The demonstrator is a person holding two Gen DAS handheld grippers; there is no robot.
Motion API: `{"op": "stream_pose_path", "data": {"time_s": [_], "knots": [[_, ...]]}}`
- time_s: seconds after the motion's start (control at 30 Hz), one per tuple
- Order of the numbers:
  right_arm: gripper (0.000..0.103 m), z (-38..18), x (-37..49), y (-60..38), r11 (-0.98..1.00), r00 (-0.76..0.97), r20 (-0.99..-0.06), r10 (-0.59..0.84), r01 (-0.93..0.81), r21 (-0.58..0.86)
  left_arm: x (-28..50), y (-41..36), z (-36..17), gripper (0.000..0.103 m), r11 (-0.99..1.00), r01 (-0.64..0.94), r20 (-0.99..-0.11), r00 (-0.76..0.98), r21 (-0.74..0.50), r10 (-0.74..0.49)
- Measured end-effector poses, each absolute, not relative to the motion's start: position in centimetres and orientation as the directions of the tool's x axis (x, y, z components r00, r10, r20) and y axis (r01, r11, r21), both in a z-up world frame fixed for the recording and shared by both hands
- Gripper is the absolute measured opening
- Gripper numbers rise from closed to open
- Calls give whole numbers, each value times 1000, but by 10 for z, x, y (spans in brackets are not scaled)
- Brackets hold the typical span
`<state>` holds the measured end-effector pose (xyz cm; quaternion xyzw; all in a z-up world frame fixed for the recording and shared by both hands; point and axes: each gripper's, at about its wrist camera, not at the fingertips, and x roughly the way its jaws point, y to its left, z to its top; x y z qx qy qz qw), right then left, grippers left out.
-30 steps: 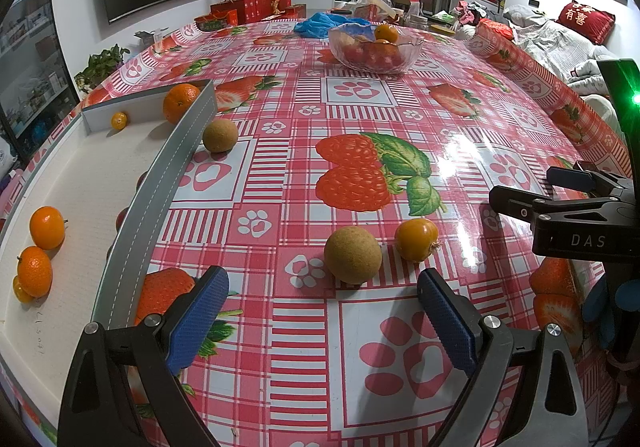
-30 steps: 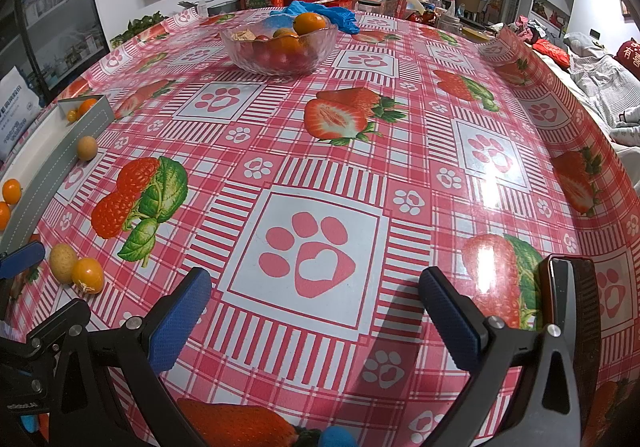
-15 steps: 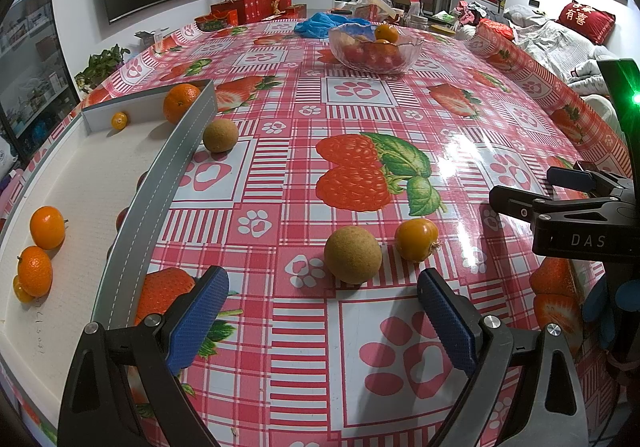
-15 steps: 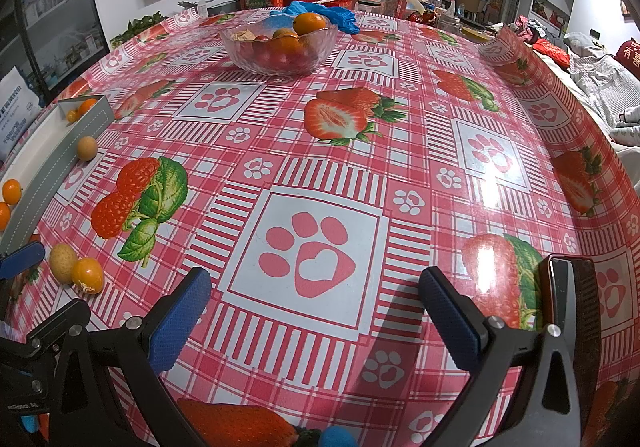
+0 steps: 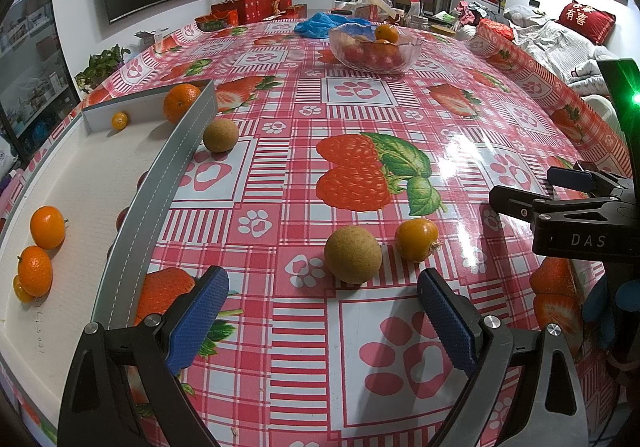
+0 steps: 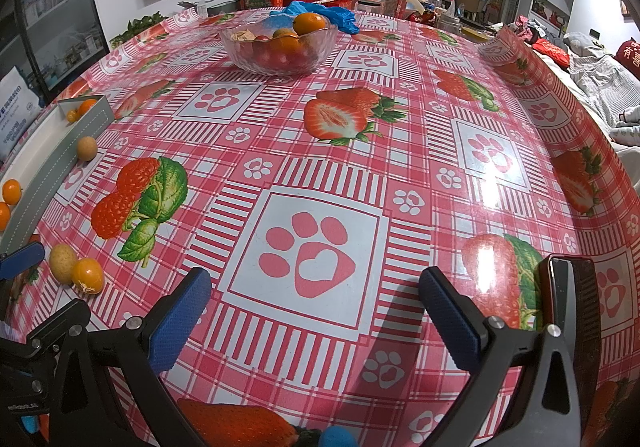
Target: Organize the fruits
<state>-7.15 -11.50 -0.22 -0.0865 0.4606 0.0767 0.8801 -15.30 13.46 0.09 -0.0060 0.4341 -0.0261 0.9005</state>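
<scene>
while both sets of jaws stand wide apart and empty, the left gripper (image 5: 322, 321) hovers just short of a tan round fruit (image 5: 352, 254), probably a longan, beside a small orange fruit (image 5: 417, 234), likely lining up a pick toward the white tray (image 5: 80, 183); the right gripper (image 6: 312, 317) waits above the glossy strawberry-print bench (image 6: 400, 175), a glass bowl (image 6: 280, 43) well beyond.

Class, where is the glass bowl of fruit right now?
The glass bowl stands at the table's far end, just before the blue cloth.

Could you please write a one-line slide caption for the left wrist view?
Open left gripper faces a brown fruit and orange fruit on the strawberry tablecloth, beside the white tray.
</scene>
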Motion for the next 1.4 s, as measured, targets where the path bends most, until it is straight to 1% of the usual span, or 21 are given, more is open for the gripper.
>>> {"op": "stream_pose_path", "data": {"time_s": [0.37, 0.47, 0.5, 0.57, 0.63, 0.73, 0.87, 0.93, 1.03, 1.07, 1.13, 1.17, 1.2, 1.23, 1.27, 1.3, 1.4], "knots": [[103, -3, -71, -115, 973, 562, -825, 55, -214, -82, -153, 134, 1, 96, 999, 42, -782, 621, -35, -53], [103, 0, -70, -114, 978, 530, -847, 34, -193, -82, -153, 135, 3, 96, 999, 41, -785, 617, -35, -53], [103, 2, -75, -112, 978, 523, -851, 53, -198, -61, -156, 136, 6, 96, 998, 39, -784, 619, -41, -57], [103, 8, -84, -110, 971, 539, -834, 113, -239, -23, -165, 140, 16, 96, 998, 38, -762, 645, -40, -55], [103, 14, -97, -95, 952, 560, -817, 137, -301, -46, -175, 144, 28, 96, 999, 40, -735, 677, -16, -38], [103, 16, -108, -73, 923, 554, -811, 186, -381, -49, -178, 151, 36, 96, 999, 38, -734, 678, 11, -18], [97, 11, -110, -47, 893, 533, -818, 216, -447, -55, -174, 164, 39, 96, 1000, 7, -746, 666, 14, 6], [94, 6, -109, -38, 885, 511, -827, 234, -464, -36, -174, 171, 40, 96, 1000, -9, -750, 662, 2, 8], [84, 0, -106, -29, 876, 494, -834, 245, -482, -28, -175, 174, 42, 96, 1000, -18, -749, 662, 12, 21], [79, -2, -105, -26, 873, 486, -838, 248, -488, -25, -176, 174, 42, 96, 1000, -20, -748, 663, 15, 25], [74, -2, -104, -21, 870, 498, -833, 242, -491, -41, -176, 178, 44, 96, 1000, -24, -750, 661, 15, 27], [68, -2, -104, -18, 868, 503, -831, 239, -495, -50, -175, 178, 44, 96, 1000, -25, -753, 657, 14, 27], [56, -1, -104, -17, 865, 504, -829, 241, -499, -52, -174, 179, 44, 96, 1000, -26, -757, 653, 13, 27], [48, -1, -104, -15, 860, 508, -826, 245, -507, -57, -173, 180, 44, 96, 1000, -27, -761, 649, 14, 28], [26, 0, -104, -14, 856, 504, -825, 256, -514, -49, -173, 179, 43, 96, 1000, -27, -762, 647, 17, 30], [24, 1, -103, -15, 857, 499, -827, 260, -514, -41, -172, 177, 43, 96, 999, -25, -764, 645, 20, 32], [24, 2, -100, -25, 870, 482, -830, 280, -493, 8, -168, 171, 42, 96, 1000, -13, -772, 636, 19, 23]]}}
